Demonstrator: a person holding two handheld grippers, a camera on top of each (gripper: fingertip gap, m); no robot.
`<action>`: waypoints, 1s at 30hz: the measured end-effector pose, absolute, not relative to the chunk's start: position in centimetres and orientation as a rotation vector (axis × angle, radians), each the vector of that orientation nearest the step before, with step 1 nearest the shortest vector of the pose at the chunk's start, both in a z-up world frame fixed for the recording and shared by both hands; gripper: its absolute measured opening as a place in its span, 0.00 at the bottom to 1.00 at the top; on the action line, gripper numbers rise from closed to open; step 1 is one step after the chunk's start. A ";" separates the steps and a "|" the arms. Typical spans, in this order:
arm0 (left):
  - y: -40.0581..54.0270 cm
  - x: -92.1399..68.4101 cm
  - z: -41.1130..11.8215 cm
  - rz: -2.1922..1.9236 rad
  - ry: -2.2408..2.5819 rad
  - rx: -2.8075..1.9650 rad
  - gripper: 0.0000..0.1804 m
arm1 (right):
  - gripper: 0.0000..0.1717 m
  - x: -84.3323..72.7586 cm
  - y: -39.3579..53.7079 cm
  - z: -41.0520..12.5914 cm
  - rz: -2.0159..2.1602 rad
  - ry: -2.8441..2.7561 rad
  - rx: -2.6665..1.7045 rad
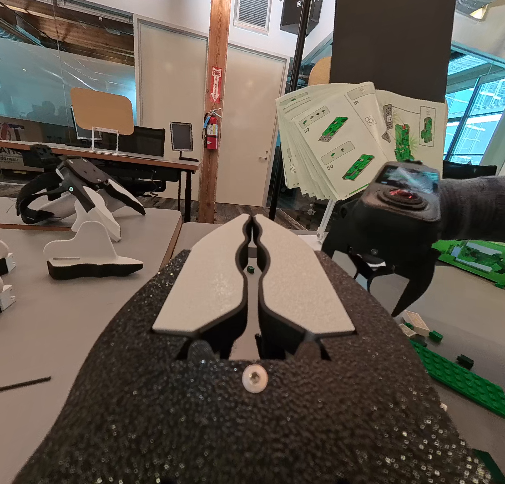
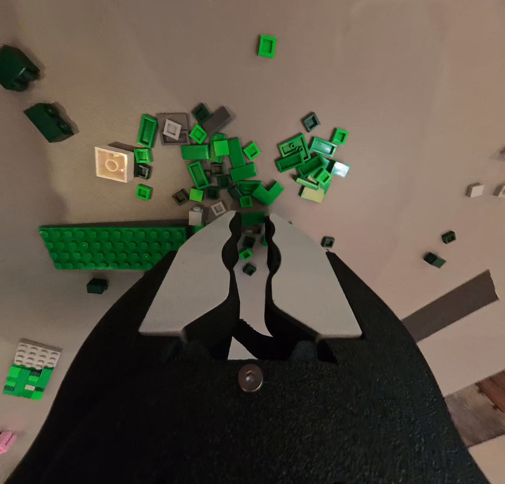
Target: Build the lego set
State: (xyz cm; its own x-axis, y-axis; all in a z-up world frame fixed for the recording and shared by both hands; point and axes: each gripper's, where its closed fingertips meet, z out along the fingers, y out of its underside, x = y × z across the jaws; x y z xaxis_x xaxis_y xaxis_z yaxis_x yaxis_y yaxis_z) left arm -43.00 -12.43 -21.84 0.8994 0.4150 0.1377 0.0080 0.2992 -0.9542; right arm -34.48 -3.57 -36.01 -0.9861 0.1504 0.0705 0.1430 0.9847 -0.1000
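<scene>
**Left wrist view.** The left tongs (image 1: 252, 219) are pressed together at the tips with nothing between them, and they hang over the grey worktop (image 1: 54, 334). Through the slot behind the tips a tiny dark green piece (image 1: 250, 269) shows on the surface below. To the right, the right tongs (image 1: 379, 301) point steeply down at loose pieces beside a studded green plate (image 1: 451, 383). Behind them a booklet (image 1: 333, 143) stands propped open. Far left, well apart from both tongs, a spare gripper (image 1: 82, 181) leans on white stands (image 1: 90, 249).

**Right wrist view.** The right tongs (image 2: 252, 220) are narrowly spread around a flat green tile (image 2: 252, 219), which spans the gap from tip to tip. Both tips appear to press on its ends, though motion blur leaves that a little uncertain. The tile sits at the near edge of a crowded heap of green pieces (image 2: 224, 164).

- **Close to the left tip:** a small grey brick (image 2: 195, 216), and just beyond it the end of a long green plate (image 2: 109, 246).
- **Under the fingers:** more tiny tiles (image 2: 246, 253) lie on the worktop.
- **Farther off:** a white brick (image 2: 112, 164), dark green bricks (image 2: 50, 122) and a small build (image 2: 27, 372) are all clear of the tips.
</scene>
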 end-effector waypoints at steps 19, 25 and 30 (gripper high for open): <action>-2.7 -19.9 -25.9 -0.153 0.425 -1.532 0.09 | 0.09 -9.3 2.6 -31.4 0.211 -2.391 -1.514; -3.4 -19.5 -26.3 0.065 0.496 -1.532 0.05 | 0.09 -9.0 3.2 -34.0 0.293 -1.983 -2.166; -3.6 -19.4 -26.5 0.108 0.518 -1.539 0.04 | 0.09 -10.2 2.5 -33.7 0.461 -1.806 -2.452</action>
State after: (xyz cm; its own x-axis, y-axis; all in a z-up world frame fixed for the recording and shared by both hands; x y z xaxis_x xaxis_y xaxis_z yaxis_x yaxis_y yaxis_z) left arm -19.41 -3.60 -26.53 0.8883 -0.2520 -0.3839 -0.3840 0.0508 -0.9219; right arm -10.18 2.48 -33.69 0.2683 0.9420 -0.2016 0.9235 -0.3111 -0.2244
